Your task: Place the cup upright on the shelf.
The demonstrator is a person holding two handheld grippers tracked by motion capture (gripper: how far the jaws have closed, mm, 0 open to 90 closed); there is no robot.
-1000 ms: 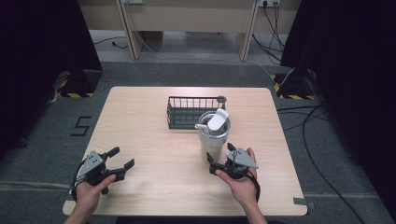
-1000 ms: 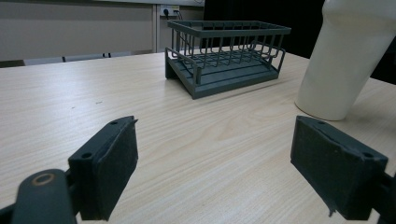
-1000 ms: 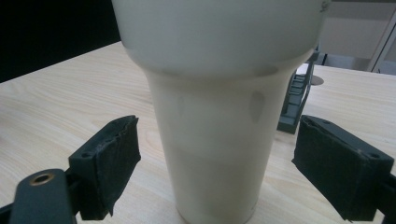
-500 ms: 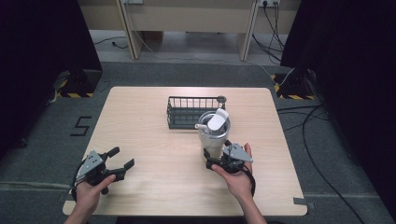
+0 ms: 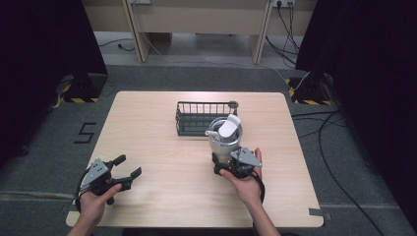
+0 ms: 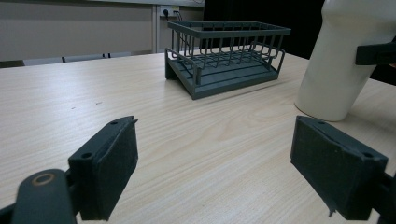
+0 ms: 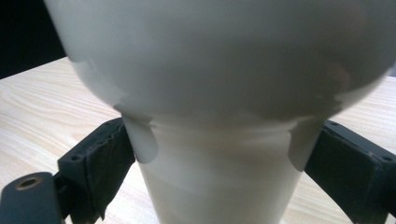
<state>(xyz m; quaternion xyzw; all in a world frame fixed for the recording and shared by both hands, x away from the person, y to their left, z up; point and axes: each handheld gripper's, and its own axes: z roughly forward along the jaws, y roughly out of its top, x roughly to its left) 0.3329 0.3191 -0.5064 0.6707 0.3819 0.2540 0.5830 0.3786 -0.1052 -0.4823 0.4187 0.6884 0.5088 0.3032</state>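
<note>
A tall cream cup (image 5: 223, 142) with a flared top stands right of the table's middle, with a white object (image 5: 229, 128) lying in its mouth. My right gripper (image 5: 223, 158) is open around the cup's narrow lower part. In the right gripper view the cup (image 7: 219, 70) fills the space between the jaws of the right gripper (image 7: 219, 158), which sit close against its two sides. My left gripper (image 5: 128, 165) is open over the front left of the table with nothing between its jaws. In the left gripper view, the left gripper (image 6: 215, 172) faces the cup (image 6: 336, 60) at the right.
A dark wire basket (image 5: 201, 118) stands just behind the cup, also seen ahead in the left gripper view as the basket (image 6: 224, 51). The wooden table (image 5: 147, 128) has bare room on its left half. Cables and dark stands lie on the floor around it.
My right gripper has moved forward and left until its jaws stand around the cup's base. The left gripper has stayed where it was.
</note>
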